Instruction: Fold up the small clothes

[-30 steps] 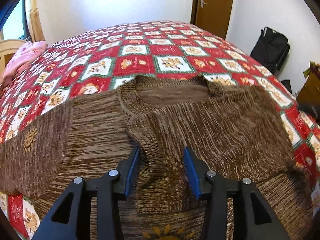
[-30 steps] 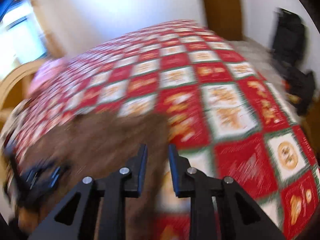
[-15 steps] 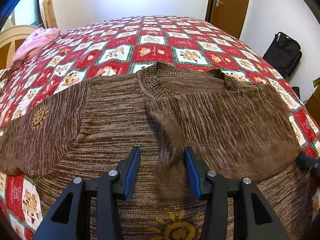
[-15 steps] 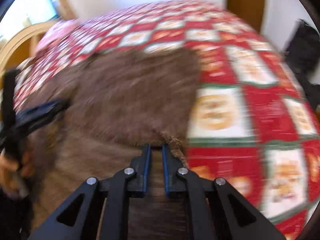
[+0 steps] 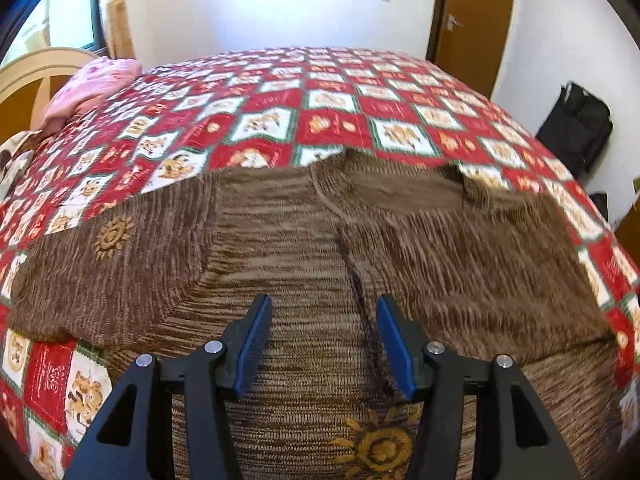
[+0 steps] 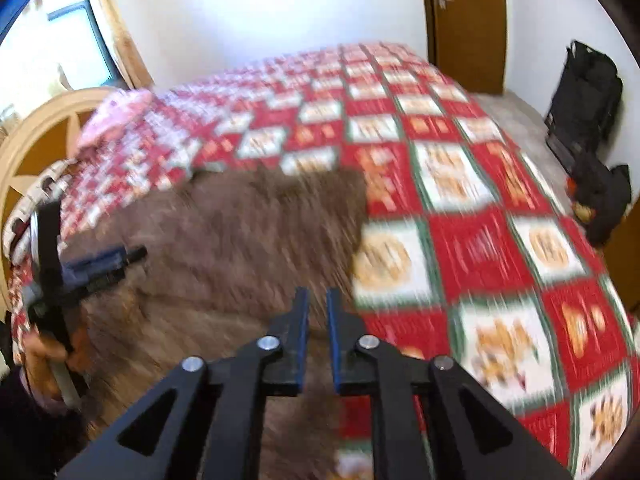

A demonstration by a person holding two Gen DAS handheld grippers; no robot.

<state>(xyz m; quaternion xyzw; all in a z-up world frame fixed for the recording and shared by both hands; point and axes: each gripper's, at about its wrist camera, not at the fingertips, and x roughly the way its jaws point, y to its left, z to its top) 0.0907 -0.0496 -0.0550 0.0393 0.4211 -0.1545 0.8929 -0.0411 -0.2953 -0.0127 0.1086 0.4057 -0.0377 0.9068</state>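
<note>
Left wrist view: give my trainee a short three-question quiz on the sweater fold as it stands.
1. True or false: the left gripper grips the brown sweater.
2. Which sleeve is folded across the chest: picture-left or picture-right?
3. What lies at the bed's far left corner: A pink cloth, B black bag?

Key: 1 false, its jaws are open and have just been opening, nothing pinched. 2 picture-right. 3 A.

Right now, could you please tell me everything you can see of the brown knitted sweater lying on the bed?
The brown knitted sweater is a mottled, ribbed knit with yellow sun motifs on one sleeve and near the hem. It lies flat, neck away from the camera, on the red and white patchwork quilt. One sleeve is spread out sideways; the other side is folded in over the chest. The left gripper stands open above the fold's edge, gripping nothing.
</note>
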